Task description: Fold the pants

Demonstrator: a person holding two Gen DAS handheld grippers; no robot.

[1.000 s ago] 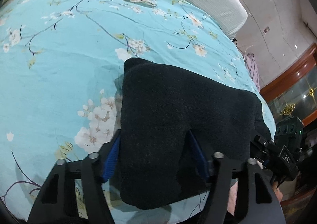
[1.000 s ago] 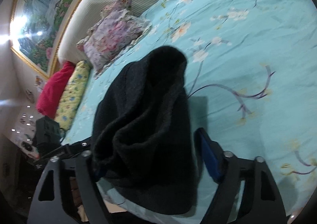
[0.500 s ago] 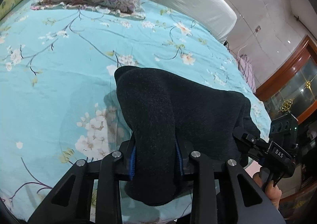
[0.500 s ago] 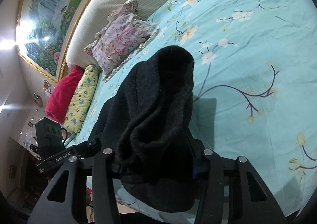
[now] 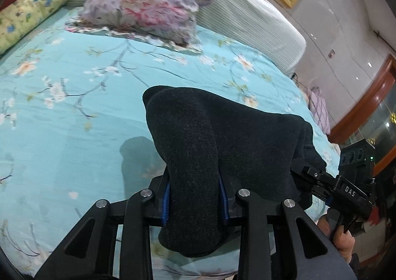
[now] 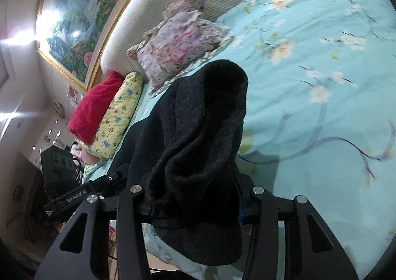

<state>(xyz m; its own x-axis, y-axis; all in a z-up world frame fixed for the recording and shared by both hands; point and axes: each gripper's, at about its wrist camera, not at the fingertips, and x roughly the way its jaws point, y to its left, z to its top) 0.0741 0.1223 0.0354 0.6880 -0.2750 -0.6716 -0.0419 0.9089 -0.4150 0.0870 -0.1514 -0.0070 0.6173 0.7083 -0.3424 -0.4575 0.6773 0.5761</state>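
The dark pants [image 5: 222, 146] lie bunched at the near edge of the bed [image 5: 74, 131], over the turquoise flowered sheet, with their near end raised clear of it between the two grippers.

Left gripper [image 5: 194, 202]: jaws drawn in to a moderate gap, blue pads pressing both sides of a thick roll of the fabric. Grip judged firm.

Right gripper [image 6: 195, 208]: jaws set somewhat wider and closed on a bulkier wad of the same garment, which spills over and below them. In the left wrist view this gripper shows at the far right of the pants.

Material: a fuzzy, fleece-like knit, matte, thick. It slumps and rolls over the jaws, so it is judged soft, limp and without stiffness; moderately heavy for cloth, not slippery, not fragile. Expect sag between the two holds and layers shifting inside a bunched grip.

Holding points: each gripper has a corner region of one end. A hold nearer the outer edges, on fewer layers, would likely give a flatter, straighter fold line.

The floral pillow [image 5: 146, 7] lies well apart, at the far side.
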